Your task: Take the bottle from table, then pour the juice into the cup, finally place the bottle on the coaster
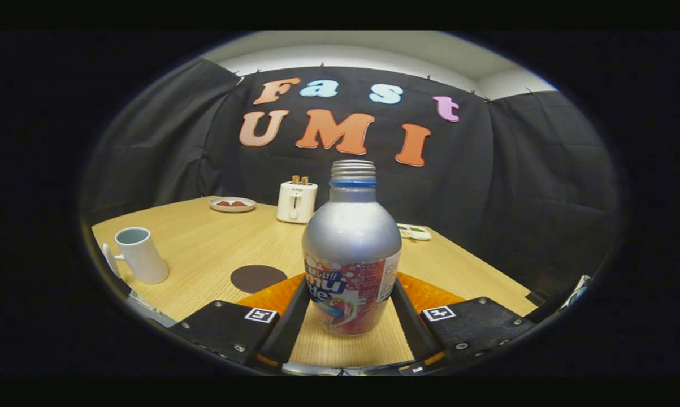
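A silver bottle (351,249) with a red label and no cap stands upright between my fingers, over the wooden table (204,243). My gripper (351,288) is shut on it, and both fingertips press the label part on either side. A white mug (139,254) with its handle turned toward me stands to the left, beyond the left finger. A dark round coaster (258,278) lies flat on the table between the mug and the bottle, just ahead of the left finger. I cannot tell whether the bottle's base rests on the table.
A white toaster (296,200) with toast in its slots stands at the table's far side, with a small plate (232,204) of food to its left. A flat white device (415,232) lies behind the bottle on the right. The table's right edge runs close by.
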A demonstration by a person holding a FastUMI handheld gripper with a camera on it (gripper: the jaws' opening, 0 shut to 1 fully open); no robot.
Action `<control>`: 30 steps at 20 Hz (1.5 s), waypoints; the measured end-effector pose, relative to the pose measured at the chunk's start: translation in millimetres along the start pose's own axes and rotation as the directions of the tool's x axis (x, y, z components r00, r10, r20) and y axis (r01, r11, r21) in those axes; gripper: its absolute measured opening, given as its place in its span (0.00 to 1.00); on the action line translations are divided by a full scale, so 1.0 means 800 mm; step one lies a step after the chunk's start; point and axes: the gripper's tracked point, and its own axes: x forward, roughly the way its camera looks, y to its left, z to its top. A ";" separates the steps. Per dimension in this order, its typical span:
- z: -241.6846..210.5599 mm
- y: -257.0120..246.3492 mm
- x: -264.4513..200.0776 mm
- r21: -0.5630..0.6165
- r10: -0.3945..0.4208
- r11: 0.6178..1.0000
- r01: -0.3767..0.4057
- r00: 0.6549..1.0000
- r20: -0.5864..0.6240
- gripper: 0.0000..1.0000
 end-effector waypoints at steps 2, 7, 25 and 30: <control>0.009 0.018 0.000 -0.057 0.017 0.998 -0.017 1.000 0.004 0.79; 0.040 0.066 -0.004 -0.215 0.056 0.976 -0.047 0.998 0.035 0.79; 0.079 0.182 -0.010 -0.732 0.170 0.677 -0.073 0.984 0.058 0.78; 0.068 0.205 -0.016 -0.847 0.197 0.528 -0.061 0.979 0.053 0.78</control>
